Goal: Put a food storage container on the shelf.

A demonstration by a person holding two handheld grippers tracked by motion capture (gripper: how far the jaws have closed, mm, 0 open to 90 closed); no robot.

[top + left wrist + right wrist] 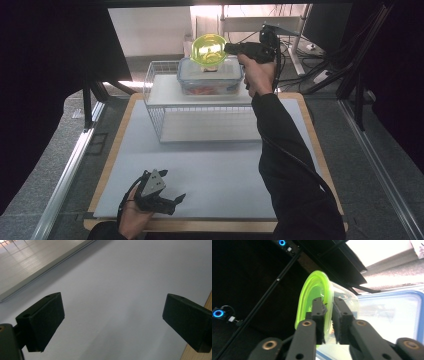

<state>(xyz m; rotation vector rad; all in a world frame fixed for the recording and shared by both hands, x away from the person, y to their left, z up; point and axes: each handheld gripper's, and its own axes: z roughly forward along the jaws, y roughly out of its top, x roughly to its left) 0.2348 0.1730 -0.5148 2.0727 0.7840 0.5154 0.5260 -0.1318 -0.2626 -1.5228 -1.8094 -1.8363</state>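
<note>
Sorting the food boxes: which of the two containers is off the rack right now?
The small container with the lime-green lid, held tilted in the right hand-held gripper. The larger blue-rimmed container sits flat on the wire rack.

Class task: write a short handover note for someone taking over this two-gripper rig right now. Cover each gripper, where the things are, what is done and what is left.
Right gripper: shut on the rim of the green-lidded container, held tilted above the blue-rimmed box.
Left gripper: open, idle on the white mat.
Blue-rimmed box sits atop the wire rack.
Done: container lifted.
Left: probably set it down; where is unclear.
</note>
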